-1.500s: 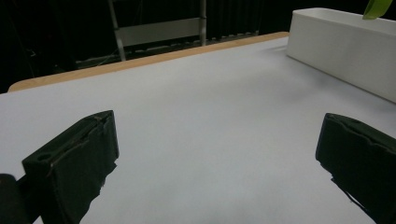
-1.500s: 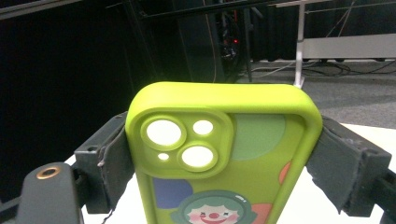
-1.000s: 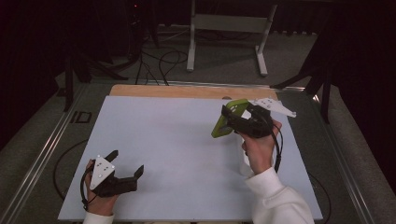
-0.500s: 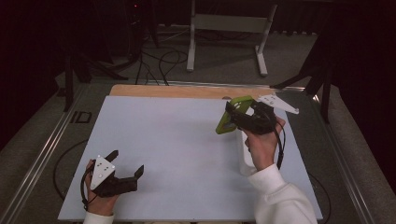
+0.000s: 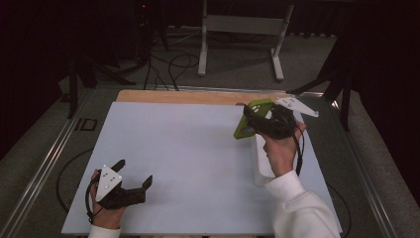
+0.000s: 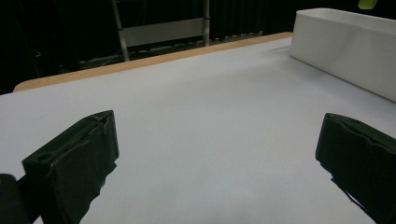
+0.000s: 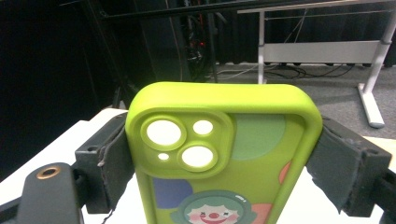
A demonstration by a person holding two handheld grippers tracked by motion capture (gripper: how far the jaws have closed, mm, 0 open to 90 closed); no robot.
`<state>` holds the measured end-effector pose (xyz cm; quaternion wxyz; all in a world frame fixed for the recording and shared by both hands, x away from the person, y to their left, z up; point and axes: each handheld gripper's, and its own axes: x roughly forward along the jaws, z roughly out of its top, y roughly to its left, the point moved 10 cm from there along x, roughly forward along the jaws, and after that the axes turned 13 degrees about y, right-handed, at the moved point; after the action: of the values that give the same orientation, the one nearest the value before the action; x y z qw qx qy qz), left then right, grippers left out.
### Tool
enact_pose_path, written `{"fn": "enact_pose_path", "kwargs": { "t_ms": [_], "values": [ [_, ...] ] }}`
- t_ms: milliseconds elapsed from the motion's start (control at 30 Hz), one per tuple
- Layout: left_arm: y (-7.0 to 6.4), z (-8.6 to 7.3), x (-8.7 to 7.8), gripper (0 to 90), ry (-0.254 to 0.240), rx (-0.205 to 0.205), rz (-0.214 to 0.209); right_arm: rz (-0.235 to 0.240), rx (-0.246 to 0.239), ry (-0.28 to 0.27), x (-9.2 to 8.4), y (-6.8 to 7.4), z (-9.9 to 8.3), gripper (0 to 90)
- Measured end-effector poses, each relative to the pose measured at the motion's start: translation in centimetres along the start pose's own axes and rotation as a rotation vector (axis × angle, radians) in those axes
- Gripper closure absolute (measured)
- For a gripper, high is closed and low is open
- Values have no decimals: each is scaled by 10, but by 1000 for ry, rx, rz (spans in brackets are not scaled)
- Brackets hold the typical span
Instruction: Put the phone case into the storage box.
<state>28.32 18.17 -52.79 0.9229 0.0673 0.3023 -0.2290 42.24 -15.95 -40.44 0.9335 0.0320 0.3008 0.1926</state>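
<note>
Count, desk (image 5: 198,163): one lime-green phone case (image 5: 249,120), one long white tray (image 5: 261,166), two hand-held grippers.

Right hand-held gripper (image 5: 255,120): held up off the desk over its far right part, above the far end of the white tray. Jaws clamped on the phone case, one on each long side. In the right gripper view the case (image 7: 224,154) stands upright between the jaws, back toward the camera.

Case back: one raised camera block with two large round cut-outs, one smaller round cut-out and one very small one; four openings in all. Below it, coloured blobs (green, blue, orange) and one cartoon clown face with green hair and a red nose. No readable writing, brand or label on it.

Left hand-held gripper (image 5: 132,177): at the near left corner of the desk, jaws well apart, nothing between them. One grey three-cornered plate sits on top, with small dark dots; number not countable. In the left gripper view the tray (image 6: 345,46) lies ahead to the right.
</note>
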Motion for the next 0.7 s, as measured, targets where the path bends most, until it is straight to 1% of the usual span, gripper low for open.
{"fn": "enact_pose_path", "kwargs": {
  "t_ms": [233,700],
  "values": [
    [0,0,-1,2,-1,0,3,-13,2,-1,1,-4,2,155],
    [0,1,-1,2,-2,0,4,-58,-2,-5,2,-16,6,155]
  ]
}}
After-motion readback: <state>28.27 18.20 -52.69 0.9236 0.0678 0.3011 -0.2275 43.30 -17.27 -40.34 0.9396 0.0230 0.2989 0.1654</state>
